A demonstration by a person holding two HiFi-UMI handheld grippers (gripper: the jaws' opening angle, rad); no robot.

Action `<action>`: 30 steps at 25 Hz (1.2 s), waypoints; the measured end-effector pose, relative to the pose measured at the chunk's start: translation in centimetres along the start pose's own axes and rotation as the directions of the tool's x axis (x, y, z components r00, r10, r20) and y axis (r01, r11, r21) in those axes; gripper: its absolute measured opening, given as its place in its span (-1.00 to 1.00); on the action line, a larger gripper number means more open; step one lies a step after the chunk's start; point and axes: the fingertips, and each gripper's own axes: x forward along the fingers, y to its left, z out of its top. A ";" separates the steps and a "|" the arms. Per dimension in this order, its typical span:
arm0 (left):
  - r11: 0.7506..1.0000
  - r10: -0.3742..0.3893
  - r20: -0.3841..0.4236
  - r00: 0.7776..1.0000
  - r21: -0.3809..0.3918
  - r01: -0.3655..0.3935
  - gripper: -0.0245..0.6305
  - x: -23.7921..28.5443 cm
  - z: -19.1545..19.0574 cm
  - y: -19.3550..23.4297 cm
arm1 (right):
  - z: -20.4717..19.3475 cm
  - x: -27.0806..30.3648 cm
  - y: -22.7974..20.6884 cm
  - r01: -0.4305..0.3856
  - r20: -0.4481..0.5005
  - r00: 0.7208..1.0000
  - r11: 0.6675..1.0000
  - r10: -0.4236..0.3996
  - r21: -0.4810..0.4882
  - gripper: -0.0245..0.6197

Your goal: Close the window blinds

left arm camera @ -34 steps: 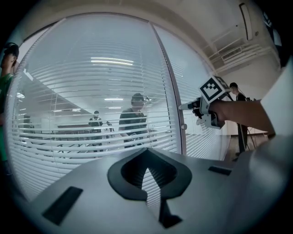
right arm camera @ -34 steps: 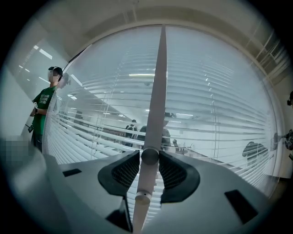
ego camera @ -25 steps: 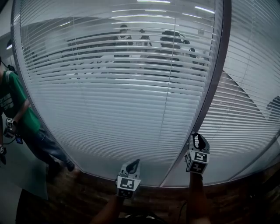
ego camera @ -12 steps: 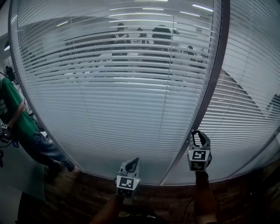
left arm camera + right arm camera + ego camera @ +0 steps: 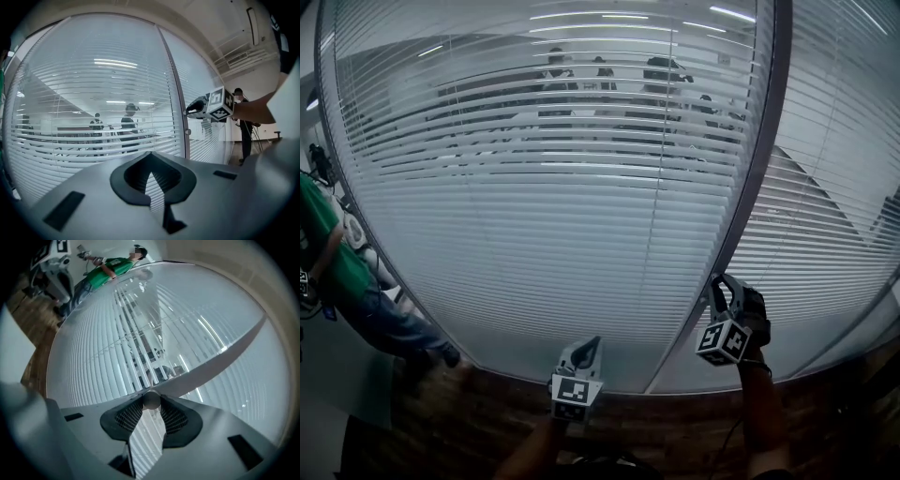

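White horizontal blinds (image 5: 553,234): upper slats partly open, lower apparently shut; round knob (image 5: 151,400) at frame (image 5: 752,206).

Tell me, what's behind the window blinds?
Through the open upper slats, several people show in a room. The lower slats are shut and hide everything behind them.

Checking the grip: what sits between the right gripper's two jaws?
A round knob at the window frame, pinched at the right gripper's jaw tips, shown in the right gripper view.
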 end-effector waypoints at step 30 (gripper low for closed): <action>0.995 0.037 -0.036 0.999 0.093 -0.034 -0.94 -2.1 -0.8 -0.6 | 0.1 -3.0 -2.0 -0.013 0.098 0.991 0.679 -0.088 0.734 -0.48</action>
